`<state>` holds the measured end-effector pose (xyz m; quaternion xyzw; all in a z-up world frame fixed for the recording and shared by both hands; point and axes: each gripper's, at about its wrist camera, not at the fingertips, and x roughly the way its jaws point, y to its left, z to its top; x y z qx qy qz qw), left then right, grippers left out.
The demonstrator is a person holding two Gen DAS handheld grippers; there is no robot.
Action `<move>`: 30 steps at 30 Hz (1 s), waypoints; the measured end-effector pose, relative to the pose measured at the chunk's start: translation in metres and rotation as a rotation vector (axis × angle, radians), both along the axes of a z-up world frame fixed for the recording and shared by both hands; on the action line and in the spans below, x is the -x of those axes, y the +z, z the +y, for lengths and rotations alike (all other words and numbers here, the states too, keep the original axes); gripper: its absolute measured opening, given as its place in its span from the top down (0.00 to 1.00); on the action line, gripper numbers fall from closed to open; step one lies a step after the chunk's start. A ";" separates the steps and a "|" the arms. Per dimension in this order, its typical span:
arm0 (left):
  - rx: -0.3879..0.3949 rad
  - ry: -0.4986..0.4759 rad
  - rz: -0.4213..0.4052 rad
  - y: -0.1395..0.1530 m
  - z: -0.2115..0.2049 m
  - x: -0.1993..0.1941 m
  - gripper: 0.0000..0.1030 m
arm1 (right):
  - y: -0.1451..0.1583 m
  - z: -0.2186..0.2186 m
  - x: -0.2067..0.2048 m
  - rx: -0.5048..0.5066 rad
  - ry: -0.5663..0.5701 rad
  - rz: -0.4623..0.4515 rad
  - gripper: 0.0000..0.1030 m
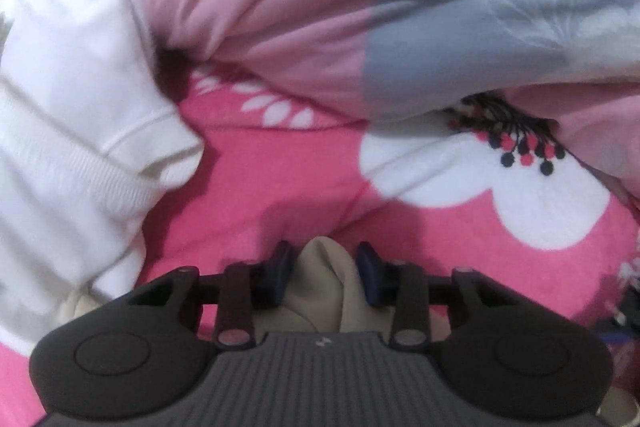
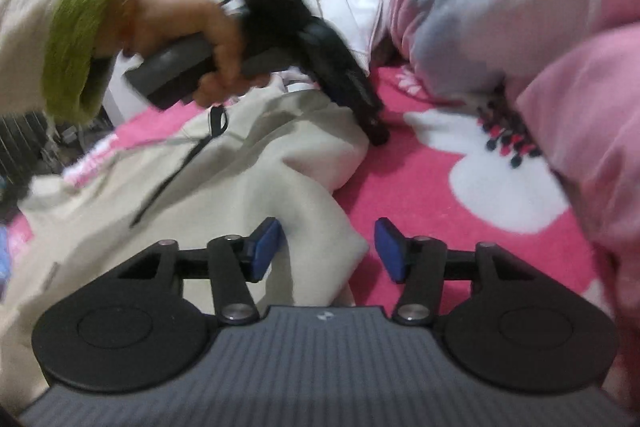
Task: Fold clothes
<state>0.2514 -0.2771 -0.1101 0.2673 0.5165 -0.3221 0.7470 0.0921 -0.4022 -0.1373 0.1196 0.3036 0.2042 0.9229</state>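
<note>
- Left gripper [image 1: 325, 273]: jaws pinch a bunched fold of the beige garment [image 1: 326, 291], cloth filling the gap between the blue pads [image 1: 282, 269]; it points steeply down at the bed.
- Right gripper [image 2: 327, 249]: jaws spread, pads [image 2: 266, 247] clear of the cloth, though the garment's edge lies under and between them.
- The garment [image 2: 248, 167] lies rumpled across the bed, a dark drawstring [image 2: 176, 175] trailing over it; its far corner is where the left gripper [image 2: 374, 125] comes down, seen from the right wrist.
- A hand [image 2: 192, 39] with a green cuff [image 2: 80, 39] grips the left tool's handle.
- Under everything, a pink sheet [image 1: 304, 187] with white flowers.
- A pink and grey quilt [image 1: 360, 7] is heaped along the far side and to the right.
- White cloth [image 1: 72, 87] is piled at the left, beside the quilt, apart from the garment.
</note>
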 end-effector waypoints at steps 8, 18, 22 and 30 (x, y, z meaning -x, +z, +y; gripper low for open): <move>0.147 0.110 -0.074 0.011 0.029 0.014 0.91 | -0.005 0.003 -0.006 -0.079 0.003 0.068 0.85; 0.344 0.328 -0.272 -0.011 0.028 0.033 0.91 | -0.018 0.007 0.012 -0.147 -0.170 0.160 0.91; 0.349 0.328 -0.339 -0.018 0.018 0.032 0.89 | -0.029 -0.009 0.014 -0.263 -0.202 0.246 0.90; 0.594 0.412 -0.237 0.018 0.042 0.017 0.33 | -0.017 -0.028 0.038 -0.269 -0.198 0.316 0.75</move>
